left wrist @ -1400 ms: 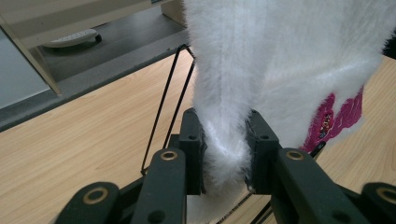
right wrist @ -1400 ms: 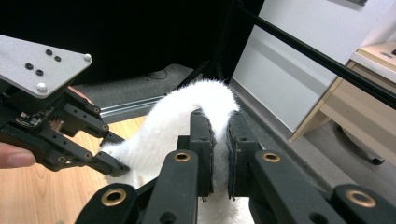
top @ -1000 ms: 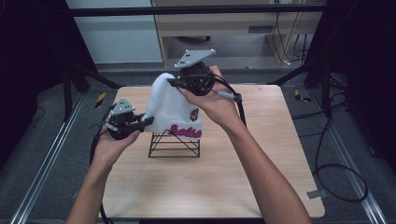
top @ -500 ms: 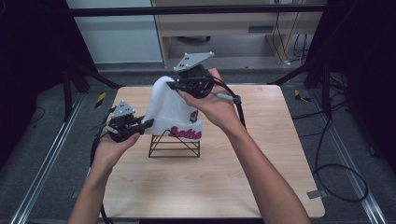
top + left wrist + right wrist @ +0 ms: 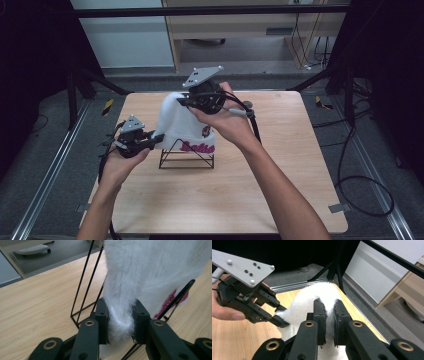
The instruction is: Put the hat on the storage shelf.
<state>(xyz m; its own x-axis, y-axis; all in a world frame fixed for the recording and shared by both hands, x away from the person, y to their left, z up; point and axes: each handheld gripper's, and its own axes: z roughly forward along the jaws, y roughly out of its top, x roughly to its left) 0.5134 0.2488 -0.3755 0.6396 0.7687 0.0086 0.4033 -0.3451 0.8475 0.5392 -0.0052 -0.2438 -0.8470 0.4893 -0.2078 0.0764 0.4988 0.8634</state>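
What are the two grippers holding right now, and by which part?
Both hold the white fuzzy hat over the wire stand: left gripper pinches its lower edge, right gripper its top.

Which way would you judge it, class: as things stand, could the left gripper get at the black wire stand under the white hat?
Probably not yet. The left gripper is shut on the brim of the white hat, so its jaws are taken. The wire stand is close beside it with bare table around, so once it lets go, the way looks free.

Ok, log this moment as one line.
left tool: shut on white hat edge | right tool: shut on hat top | hat: over wire stand
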